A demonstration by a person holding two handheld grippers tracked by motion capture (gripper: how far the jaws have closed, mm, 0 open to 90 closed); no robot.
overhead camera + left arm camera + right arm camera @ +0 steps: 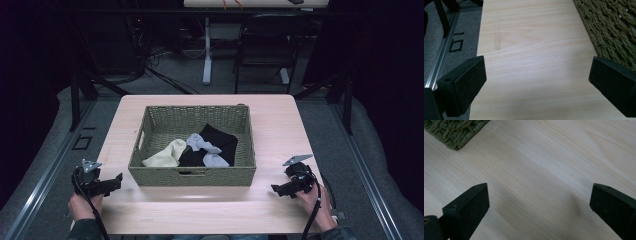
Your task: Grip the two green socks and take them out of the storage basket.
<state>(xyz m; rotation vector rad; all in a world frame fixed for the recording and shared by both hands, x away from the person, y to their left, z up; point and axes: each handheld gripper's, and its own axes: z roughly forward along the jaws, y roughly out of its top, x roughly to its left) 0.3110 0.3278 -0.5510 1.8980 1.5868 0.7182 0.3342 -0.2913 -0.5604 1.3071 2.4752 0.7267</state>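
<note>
A woven basket [192,176] sits mid-table holding a cream sock [164,155], grey socks [202,143] and a black cloth [222,138]. The left gripper [118,181] and right gripper [276,189] rest near the table's [200,210] front corners, jaws spread and empty, probably poised to reach in

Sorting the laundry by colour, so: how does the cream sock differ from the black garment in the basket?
The cream sock is pale; the black garment is dark. The cream sock lies at the left of the woven basket, the black garment toward the centre and right. The black garment spreads wider, with grey socks on it. Both lie loose inside.
</note>
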